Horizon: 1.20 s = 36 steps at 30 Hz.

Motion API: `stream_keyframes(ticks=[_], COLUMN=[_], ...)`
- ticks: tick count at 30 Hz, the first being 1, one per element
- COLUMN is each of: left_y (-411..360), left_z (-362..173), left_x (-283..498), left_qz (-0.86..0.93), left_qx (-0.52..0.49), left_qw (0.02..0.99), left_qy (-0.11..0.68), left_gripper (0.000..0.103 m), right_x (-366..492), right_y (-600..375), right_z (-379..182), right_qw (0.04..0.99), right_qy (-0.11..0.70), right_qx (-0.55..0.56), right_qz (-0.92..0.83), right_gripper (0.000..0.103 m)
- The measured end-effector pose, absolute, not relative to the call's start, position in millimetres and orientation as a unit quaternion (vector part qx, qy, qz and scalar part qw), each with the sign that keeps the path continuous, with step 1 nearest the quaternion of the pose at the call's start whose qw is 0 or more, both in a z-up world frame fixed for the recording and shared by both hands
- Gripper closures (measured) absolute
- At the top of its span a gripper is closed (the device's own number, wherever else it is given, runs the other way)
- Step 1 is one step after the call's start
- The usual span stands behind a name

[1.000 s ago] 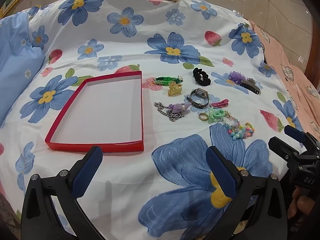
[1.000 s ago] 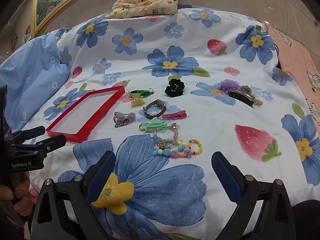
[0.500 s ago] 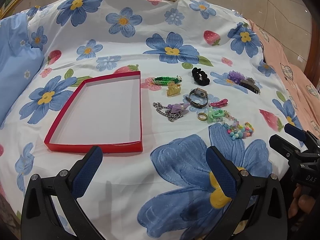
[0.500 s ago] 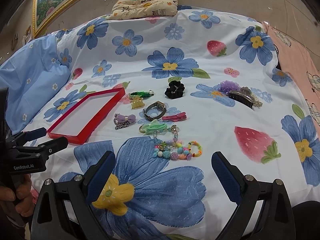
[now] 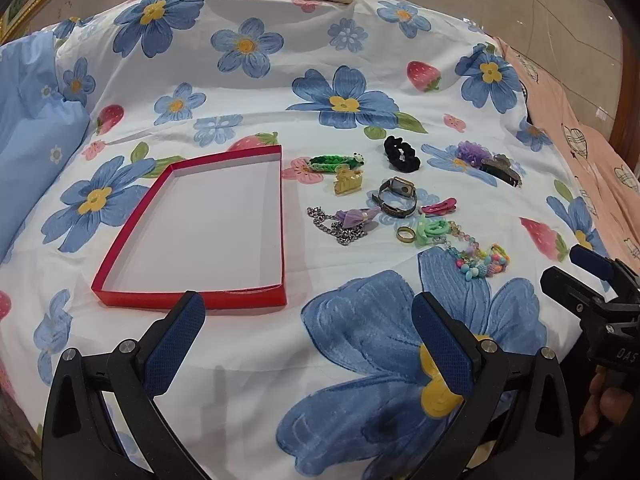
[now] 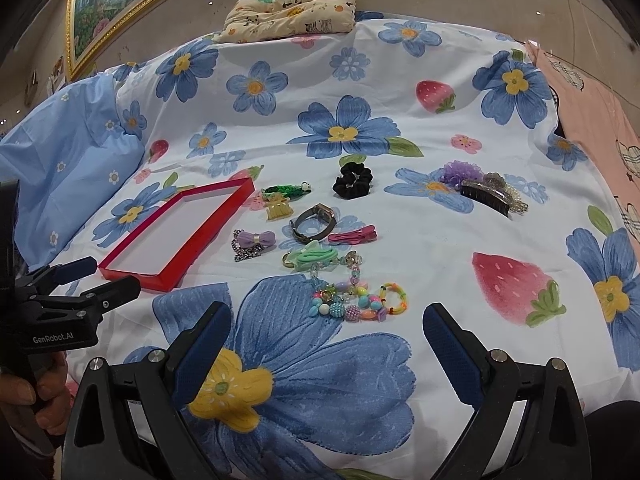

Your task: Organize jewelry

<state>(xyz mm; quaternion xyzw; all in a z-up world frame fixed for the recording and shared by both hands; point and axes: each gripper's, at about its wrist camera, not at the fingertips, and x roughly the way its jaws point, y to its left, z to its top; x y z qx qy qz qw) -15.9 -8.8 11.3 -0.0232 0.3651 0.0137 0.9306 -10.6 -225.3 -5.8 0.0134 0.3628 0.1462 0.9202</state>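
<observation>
An empty red tray [image 5: 188, 294] [image 6: 208, 222] lies on the flowered bedsheet. To its right lies a cluster of jewelry: a green bracelet [image 5: 334, 161], a yellow clip [image 5: 347, 182], a watch [image 5: 396, 196] [image 6: 314, 222], a chain with a purple bow [image 5: 346, 222] [image 6: 254, 240], a gold ring [image 5: 406, 234], a beaded bracelet [image 5: 480, 260] [image 6: 356, 300], a black scrunchie [image 5: 401, 154] [image 6: 352, 180] and a dark claw clip [image 6: 486, 196]. My left gripper [image 5: 308, 322] is open and empty, near the tray's front edge. My right gripper [image 6: 326, 332] is open and empty, just short of the beaded bracelet.
A blue pillow [image 6: 60, 152] lies at the left. A patterned cushion [image 6: 292, 12] sits at the bed's far end. A pink blanket [image 6: 592, 116] lies along the right side. A framed picture [image 6: 120, 0] hangs on the wall.
Both grippers have drifted slightly; the scene sits a little lower in the right view. Nothing was picked up or moved.
</observation>
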Motion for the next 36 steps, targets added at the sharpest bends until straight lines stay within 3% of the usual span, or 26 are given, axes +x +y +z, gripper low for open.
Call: stream_keyframes(ticks=[36], left_y=[-12], left_z=[-6], left_x=[25], left_qz=[-0.003], left_qx=[-0.012], left_qw=[0.922], left_qy=[0.386], left_gripper=[0.000], right_x=[30], right_y=[-231], right_z=[-12], right_qw=[0.909], right_qy=[0.381], right_qx=[0.041], right_qz=[0.164], right_gripper=[0.006])
